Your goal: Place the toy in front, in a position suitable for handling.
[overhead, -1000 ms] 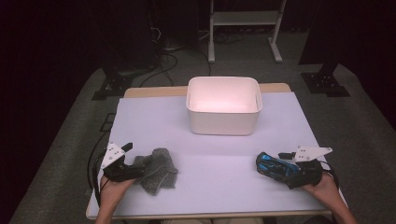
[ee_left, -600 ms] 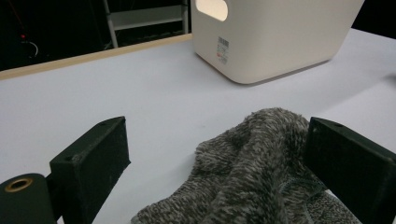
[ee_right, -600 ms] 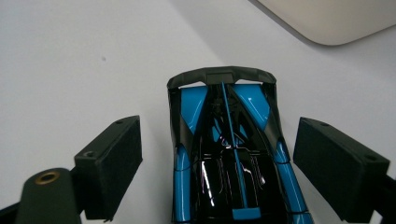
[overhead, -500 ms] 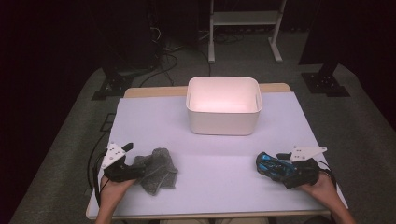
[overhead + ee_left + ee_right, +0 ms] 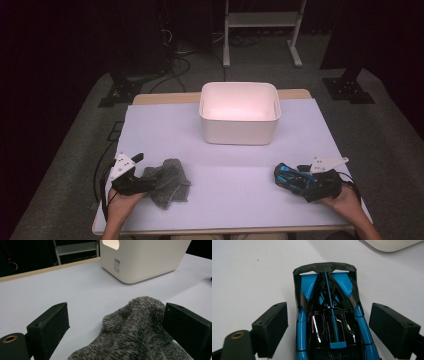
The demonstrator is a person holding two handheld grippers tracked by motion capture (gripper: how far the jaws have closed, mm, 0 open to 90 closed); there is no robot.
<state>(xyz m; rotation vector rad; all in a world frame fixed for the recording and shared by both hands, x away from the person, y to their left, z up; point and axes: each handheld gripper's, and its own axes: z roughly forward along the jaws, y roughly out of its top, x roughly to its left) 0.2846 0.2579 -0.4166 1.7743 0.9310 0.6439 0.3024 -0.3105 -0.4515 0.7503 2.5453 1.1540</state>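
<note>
Two open grippers (image 5: 145,184) (image 5: 300,181): I straddle limp cloth (image 5: 140,327), bunch its middle; slick rigid toy car (image 5: 329,317), pinch flanks.

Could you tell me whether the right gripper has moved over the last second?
Barely: the right gripper stays at the toy car, same spot relative to the white bin.

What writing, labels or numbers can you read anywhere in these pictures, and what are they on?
White bin: a small barcode sticker with a red mark below the bars, too small and blurred to read.
Blue and black toy car: no lettering visible.
Grey cloth: no tag or text visible.
No readable words or numbers anywhere else.
</note>
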